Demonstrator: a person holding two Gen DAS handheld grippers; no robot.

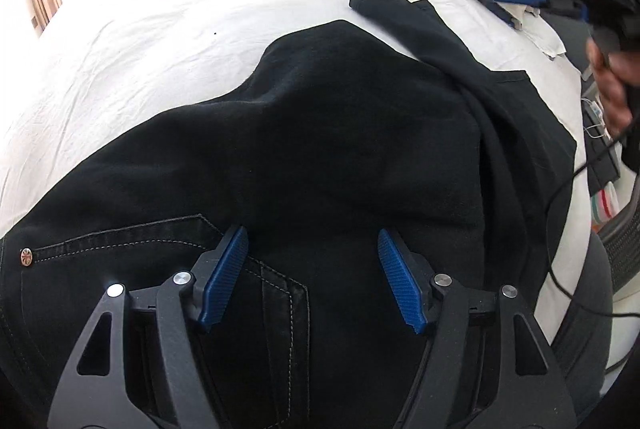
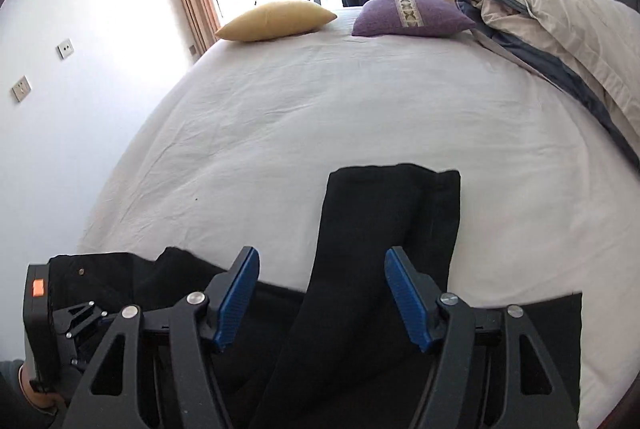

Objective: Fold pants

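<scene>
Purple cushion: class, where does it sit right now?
In the right wrist view, the purple cushion lies at the bed's far end, between the yellow cushion and the bundled duvet.

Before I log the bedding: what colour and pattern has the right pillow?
Purple pillow with a beige patterned stripe down the middle; right wrist view shows it best.

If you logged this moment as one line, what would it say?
left tool: open, over black pants | right tool: open, over pant leg | bed sheet: pants unfolded
</scene>
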